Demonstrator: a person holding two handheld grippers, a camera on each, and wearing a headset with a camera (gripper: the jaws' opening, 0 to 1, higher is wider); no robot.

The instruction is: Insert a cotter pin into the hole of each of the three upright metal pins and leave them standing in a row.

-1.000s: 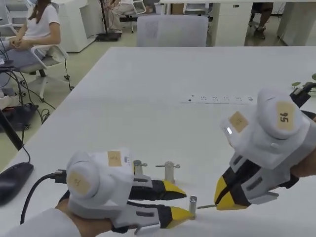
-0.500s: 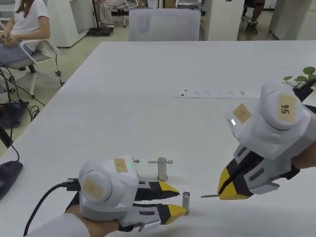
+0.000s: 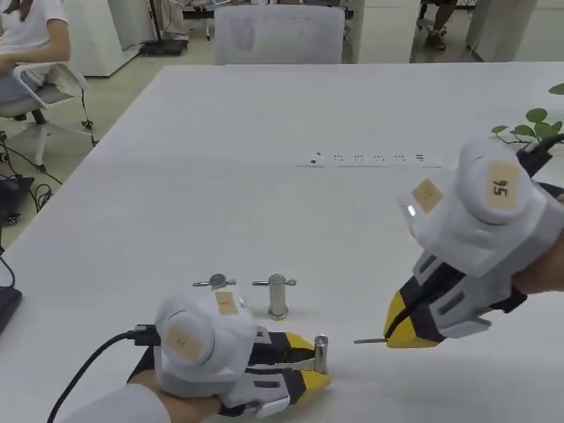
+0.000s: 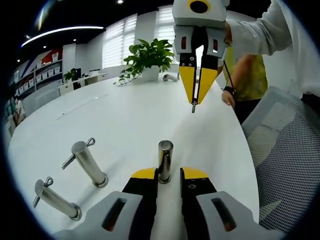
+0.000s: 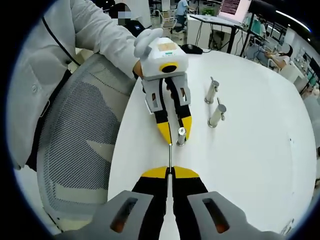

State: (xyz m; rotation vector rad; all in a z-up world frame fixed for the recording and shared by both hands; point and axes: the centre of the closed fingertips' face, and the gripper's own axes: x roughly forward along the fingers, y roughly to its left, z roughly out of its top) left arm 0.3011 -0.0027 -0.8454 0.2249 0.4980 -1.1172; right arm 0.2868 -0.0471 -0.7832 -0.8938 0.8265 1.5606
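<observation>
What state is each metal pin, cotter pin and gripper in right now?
near metal pin: upright, not pinned yet, clamped low down.
middle metal pin: upright, already pinned.
left metal pin: upright, already pinned.
loose cotter pin: held level, tip short of the near metal pin.
left gripper: shut on the near metal pin.
right gripper: shut on the loose cotter pin.

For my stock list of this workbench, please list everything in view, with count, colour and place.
metal pins with cotter pins: two, silver, upright on table
bare metal pin: one, silver, upright in left gripper
loose cotter pin: one, dark, in right gripper
power strip: one, white, mid-table
plant: one, green, right edge
table: one, white, under everything
chair: one, grey, far end
left gripper: one, white and yellow, shut on bare metal pin
right gripper: one, white and yellow, shut on loose cotter pin
</observation>
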